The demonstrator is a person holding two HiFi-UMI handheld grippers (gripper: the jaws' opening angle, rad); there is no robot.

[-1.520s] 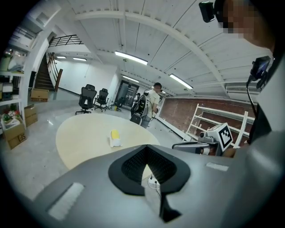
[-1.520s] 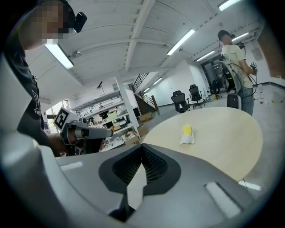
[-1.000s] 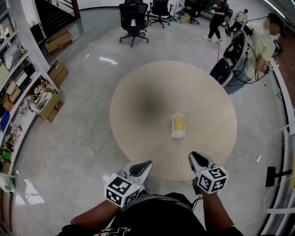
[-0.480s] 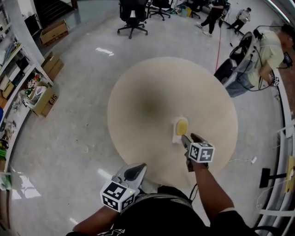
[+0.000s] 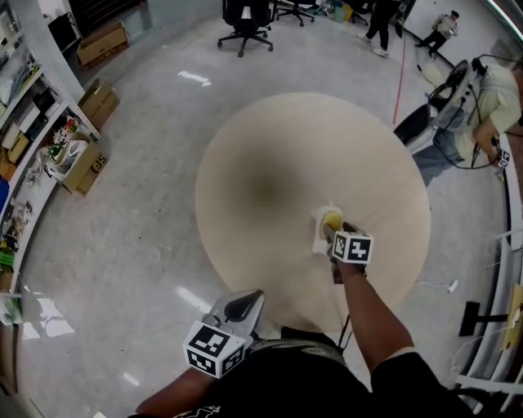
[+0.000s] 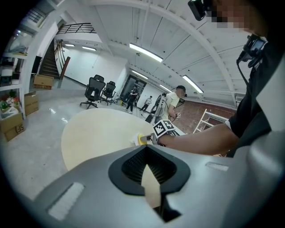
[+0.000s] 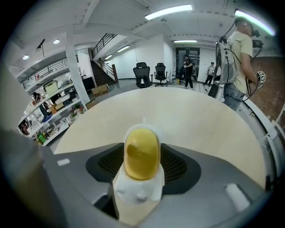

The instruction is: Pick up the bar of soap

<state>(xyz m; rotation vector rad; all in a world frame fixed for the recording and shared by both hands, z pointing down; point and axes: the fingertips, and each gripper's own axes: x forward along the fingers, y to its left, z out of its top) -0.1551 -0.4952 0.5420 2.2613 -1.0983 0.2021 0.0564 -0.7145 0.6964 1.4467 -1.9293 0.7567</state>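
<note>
A yellow bar of soap [image 5: 331, 220] lies in a white dish [image 5: 320, 238] on the right half of a round beige table [image 5: 270, 147]. My right gripper [image 5: 330, 232] has reached it. In the right gripper view the soap [image 7: 141, 153] and its dish [image 7: 137, 192] sit between the two black pads [image 7: 107, 161]. The jaws are opening, and the pads stand apart from the soap on both sides. My left gripper [image 5: 243, 304] hangs low by the person's body, off the table's near edge, with its tips [image 6: 147, 150] together and nothing held.
Office chairs [image 5: 245, 18] stand on the grey floor beyond the table. Cardboard boxes [image 5: 86, 167] and shelves [image 5: 16, 188] line the left side. A person with equipment [image 5: 482, 102] stands close to the table's far right edge.
My right gripper has travelled from the table's near edge forward to the soap dish, and its jaws have spread around the soap. The left gripper has stayed low by the body.
</note>
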